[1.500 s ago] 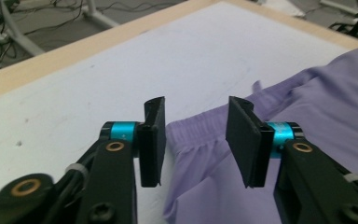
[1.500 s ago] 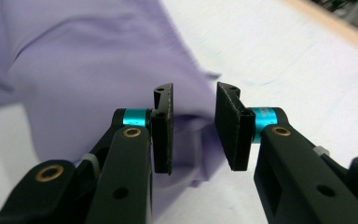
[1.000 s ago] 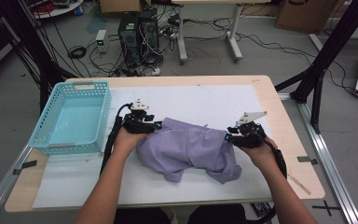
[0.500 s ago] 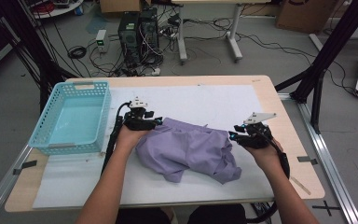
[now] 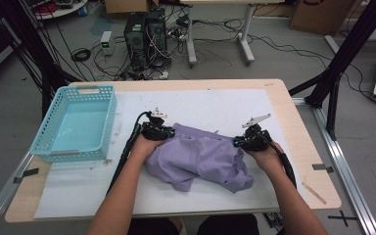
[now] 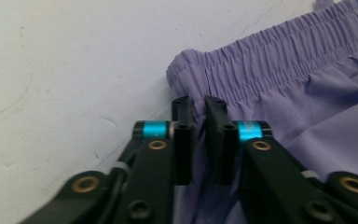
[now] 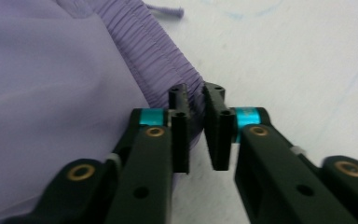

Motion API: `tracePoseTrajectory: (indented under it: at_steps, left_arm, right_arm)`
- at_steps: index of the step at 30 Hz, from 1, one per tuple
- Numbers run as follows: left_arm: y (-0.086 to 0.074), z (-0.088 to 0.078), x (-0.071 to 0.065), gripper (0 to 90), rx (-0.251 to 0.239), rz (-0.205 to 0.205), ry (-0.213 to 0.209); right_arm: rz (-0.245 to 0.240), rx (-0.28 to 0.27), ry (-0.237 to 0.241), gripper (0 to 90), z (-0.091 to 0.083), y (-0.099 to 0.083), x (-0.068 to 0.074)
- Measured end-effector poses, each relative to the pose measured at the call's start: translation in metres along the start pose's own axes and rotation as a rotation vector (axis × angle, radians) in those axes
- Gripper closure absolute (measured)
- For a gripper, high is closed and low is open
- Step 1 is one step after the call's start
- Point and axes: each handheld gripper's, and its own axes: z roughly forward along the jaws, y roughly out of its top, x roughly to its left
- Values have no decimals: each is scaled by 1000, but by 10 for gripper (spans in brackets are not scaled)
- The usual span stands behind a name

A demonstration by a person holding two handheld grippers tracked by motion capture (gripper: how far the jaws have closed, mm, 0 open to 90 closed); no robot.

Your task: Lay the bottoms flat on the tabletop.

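Gripping: both grippers have just closed on the shorts' (image 5: pixel 200 159) waistband.
Left gripper (image 6: pixel 199 103): narrow, pinching the waistband's left corner.
Right gripper (image 7: pixel 196 93): narrow, pinching its right end.
Shorts: on the worktop (image 5: pixel 215 105), right of the basket (image 5: pixel 76 125).
Axis: waistband runs gripper to gripper.

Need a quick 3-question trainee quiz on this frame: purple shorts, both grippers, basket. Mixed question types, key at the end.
1. True or false: the blue basket already holds the purple shorts.
2. Which part of the shorts does the left gripper pinch? A) a leg hem B) the elastic waistband C) a drawstring
3. Fill in: the right gripper is closed on the waistband at the shorts' ____ end, as the high view shows it.

Key:
1. False; the basket is empty and the shorts lie on the white mat.
2. B
3. right
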Motion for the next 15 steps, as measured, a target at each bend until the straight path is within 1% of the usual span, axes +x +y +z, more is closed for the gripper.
tracePoseTrajectory:
  at_steps: [1, 2, 3, 4, 5, 6, 7, 9, 10, 11, 12, 13, 14, 15]
  left_arm:
    - [1, -1, 1, 845, -4, 0, -6]
    - [2, -3, 2, 851, -28, -3, -17]
    - [5, -6, 3, 855, -57, -4, -19]
    - [8, -11, 4, 856, -93, -15, -21]
    - [11, -15, 6, 856, -131, -21, -21]
    - [17, -21, 8, 856, -176, -38, -22]
    - [21, -25, 9, 856, -191, -36, -18]
    - [35, -35, 12, 855, -232, -40, 3]
    - [40, -37, 13, 855, -242, -40, 5]
    - [46, -41, 16, 855, -254, -31, 20]
    - [52, -44, 18, 854, -257, -33, 35]
    - [57, -45, 21, 852, -262, -32, 37]
    - [62, -47, 24, 845, -268, -32, 55]
    - [64, -49, 26, 814, -274, -33, 91]
  right_arm:
    - [-26, -19, -17, 849, -2, 3, -1]
    - [-28, -34, -32, 853, -5, 5, -3]
    - [-28, -59, -49, 856, -8, 9, -6]
    - [-26, -90, -64, 856, -13, 14, -9]
    - [-31, -127, -81, 856, -17, 19, -12]
    - [-31, -151, -97, 857, -22, 26, -16]
    - [-33, -172, -115, 857, -27, 36, -20]
    - [-39, -200, -136, 858, -33, 51, -25]
    - [-46, -212, -155, 859, -37, 63, -28]
    - [-54, -216, -168, 859, -40, 71, -30]
    - [-67, -235, -186, 859, -42, 79, -33]
    - [-62, -246, -192, 859, -44, 87, -36]
    - [-54, -241, -206, 858, -44, 94, -38]
    - [-46, -242, -224, 854, -44, 101, -42]
